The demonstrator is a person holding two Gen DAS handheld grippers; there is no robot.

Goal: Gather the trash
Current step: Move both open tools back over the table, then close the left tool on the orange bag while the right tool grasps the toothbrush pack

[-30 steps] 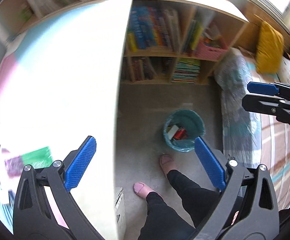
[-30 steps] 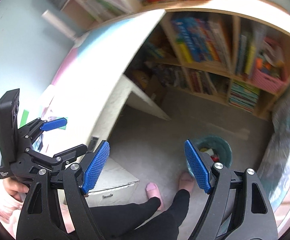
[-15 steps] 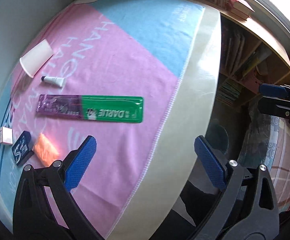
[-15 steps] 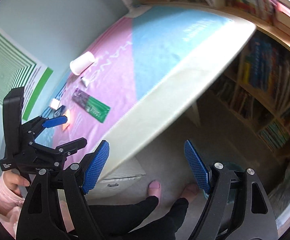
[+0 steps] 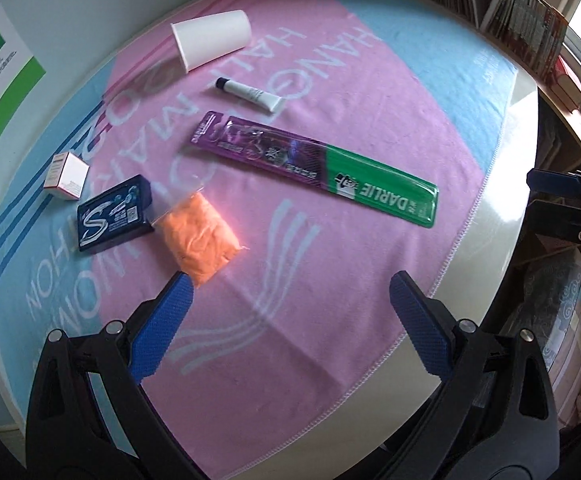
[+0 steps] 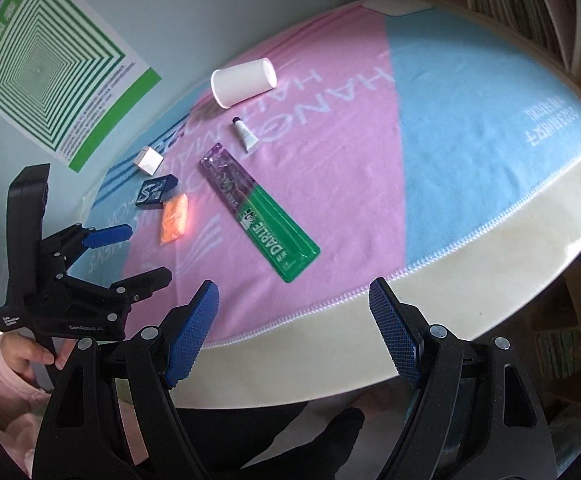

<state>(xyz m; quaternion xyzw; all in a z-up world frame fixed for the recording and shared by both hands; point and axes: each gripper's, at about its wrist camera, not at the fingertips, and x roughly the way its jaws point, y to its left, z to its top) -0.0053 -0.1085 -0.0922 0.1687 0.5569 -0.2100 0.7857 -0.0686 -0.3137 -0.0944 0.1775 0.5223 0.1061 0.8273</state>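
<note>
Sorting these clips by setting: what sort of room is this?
Probably a home study or child's room: a desk under a pink-and-blue towel, crowded bookshelves beside it, and a green poster on the wall.

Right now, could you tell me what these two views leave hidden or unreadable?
- Trash bin: outside both views.
- Small white box print: too small, both views.
- Paper cup inside: turned away, both views.
- Left gripper handle: cut off by the left wrist view's bottom edge.
</note>
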